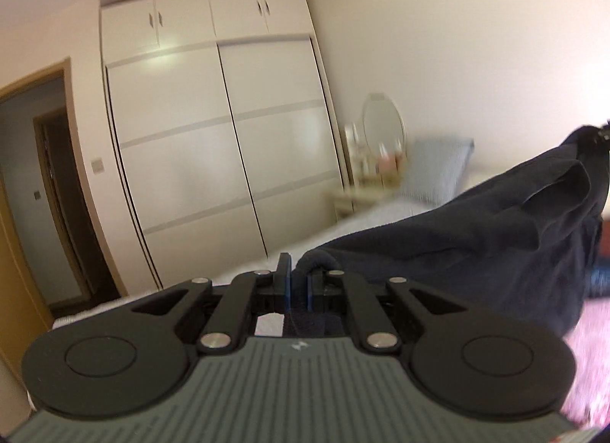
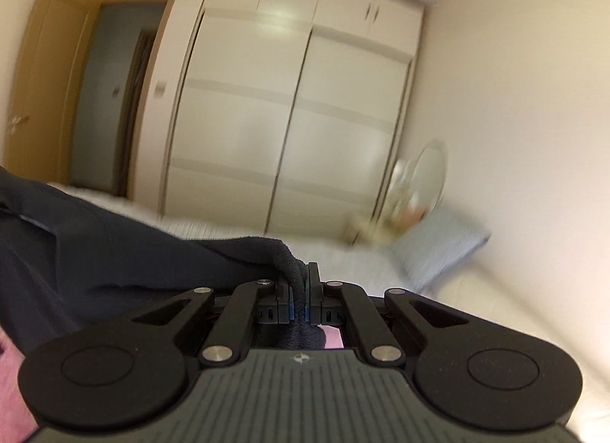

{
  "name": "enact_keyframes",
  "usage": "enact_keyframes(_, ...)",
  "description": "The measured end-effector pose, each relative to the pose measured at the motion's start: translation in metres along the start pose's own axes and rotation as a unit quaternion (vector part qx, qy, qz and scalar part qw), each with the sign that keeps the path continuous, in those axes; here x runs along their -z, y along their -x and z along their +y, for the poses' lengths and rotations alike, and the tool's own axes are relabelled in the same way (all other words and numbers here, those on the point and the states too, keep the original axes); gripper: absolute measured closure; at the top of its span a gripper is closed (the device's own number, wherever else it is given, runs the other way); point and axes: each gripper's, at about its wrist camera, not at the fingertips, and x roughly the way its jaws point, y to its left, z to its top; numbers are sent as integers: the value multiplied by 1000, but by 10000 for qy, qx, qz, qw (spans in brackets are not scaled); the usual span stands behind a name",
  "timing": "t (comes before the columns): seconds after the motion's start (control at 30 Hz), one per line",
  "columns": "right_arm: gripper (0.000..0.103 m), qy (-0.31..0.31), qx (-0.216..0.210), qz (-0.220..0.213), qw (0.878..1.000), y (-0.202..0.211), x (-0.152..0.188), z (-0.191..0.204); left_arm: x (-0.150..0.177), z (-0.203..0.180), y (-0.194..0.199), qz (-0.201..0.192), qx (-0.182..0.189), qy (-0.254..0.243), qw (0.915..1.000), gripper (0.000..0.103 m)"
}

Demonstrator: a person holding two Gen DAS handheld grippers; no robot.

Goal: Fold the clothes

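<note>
A dark navy garment (image 1: 476, 237) hangs in the air, stretched between my two grippers above the bed. My left gripper (image 1: 299, 271) is shut on one rolled edge of it, and the cloth runs off to the right and up. In the right wrist view my right gripper (image 2: 299, 283) is shut on another thick hem of the same garment (image 2: 114, 252), which runs off to the left. The lower part of the cloth is hidden below both grippers.
A bed with a pale cover (image 1: 366, 225) lies ahead, with a light blue pillow (image 1: 438, 172) at the wall. A white sliding wardrobe (image 1: 213, 138) stands behind it, a dressing table with an oval mirror (image 1: 383, 126) beside it. An open doorway (image 1: 45, 195) is at left. Pink fabric (image 1: 587, 366) lies at lower right.
</note>
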Motion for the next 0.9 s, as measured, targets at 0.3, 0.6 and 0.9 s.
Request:
enact_keyframes(0.3,101,339,-39,48,9994,-114,-14,1,14,13,-137,770,-63,338,9964,96)
enact_keyframes(0.6,55,183,-634,1990,9778,-361,212,45,269,-60,-319,3148,-646,1103,9405,73)
enact_keyframes(0.9,54,-693,-1601,3546,9186,-300,381,65,389,-156,-244,4234,357,1845,8863,55)
